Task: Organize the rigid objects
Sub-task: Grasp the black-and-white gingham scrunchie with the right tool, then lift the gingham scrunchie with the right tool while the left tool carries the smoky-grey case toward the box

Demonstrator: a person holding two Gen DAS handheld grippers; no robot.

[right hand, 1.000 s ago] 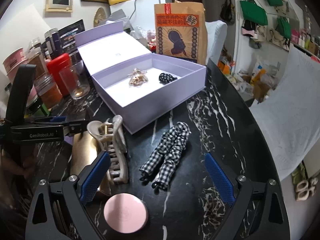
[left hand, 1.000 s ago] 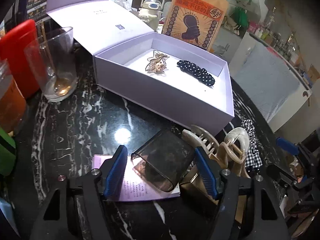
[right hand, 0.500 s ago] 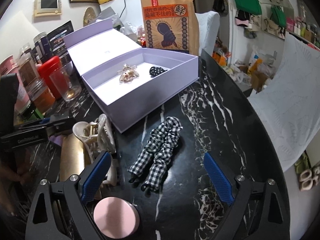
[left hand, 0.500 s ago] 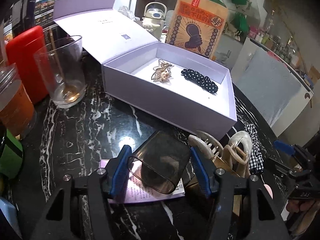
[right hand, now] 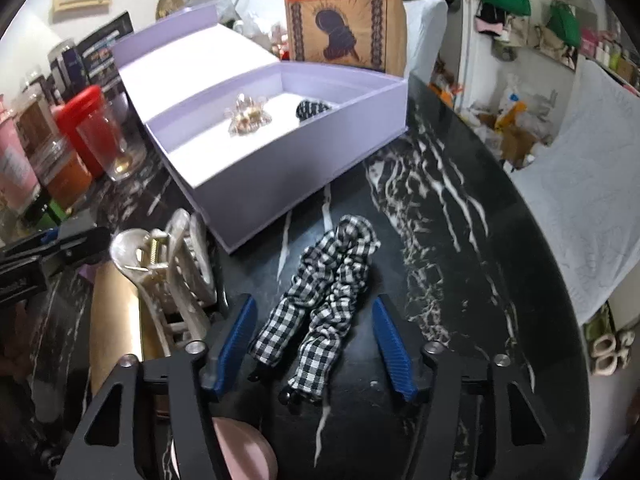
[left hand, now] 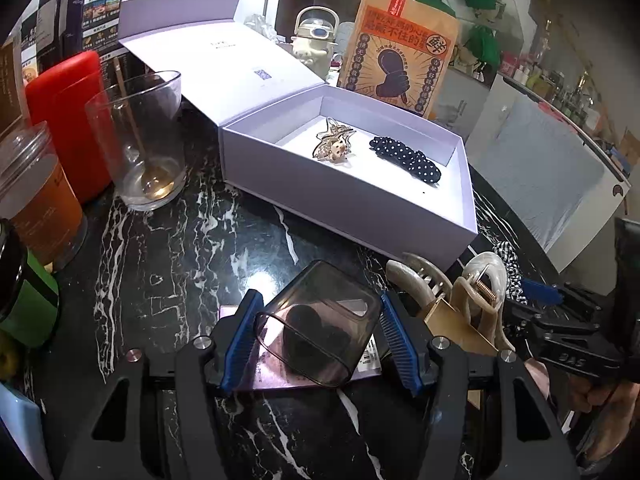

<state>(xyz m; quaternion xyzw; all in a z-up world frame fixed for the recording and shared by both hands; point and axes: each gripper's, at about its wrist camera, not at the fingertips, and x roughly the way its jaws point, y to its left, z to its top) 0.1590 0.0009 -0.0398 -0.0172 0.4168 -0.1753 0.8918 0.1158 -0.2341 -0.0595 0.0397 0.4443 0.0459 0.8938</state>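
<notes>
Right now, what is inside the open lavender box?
In the lavender box lie a gold star-shaped hair clip and a black polka-dot scrunchie, apart on the white floor. Its near wall hides the floor's front strip.

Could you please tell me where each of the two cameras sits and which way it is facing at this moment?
Left wrist: on the left gripper, looking forward and down along its blue fingers, which clamp a smoky plastic case; the right gripper and a hand show at the right edge.
Right wrist: on the right gripper, its jaws closing around a checked scrunchie; the left gripper shows at left.
Shared: the lavender box, beige claw clip, black marble table.
</notes>
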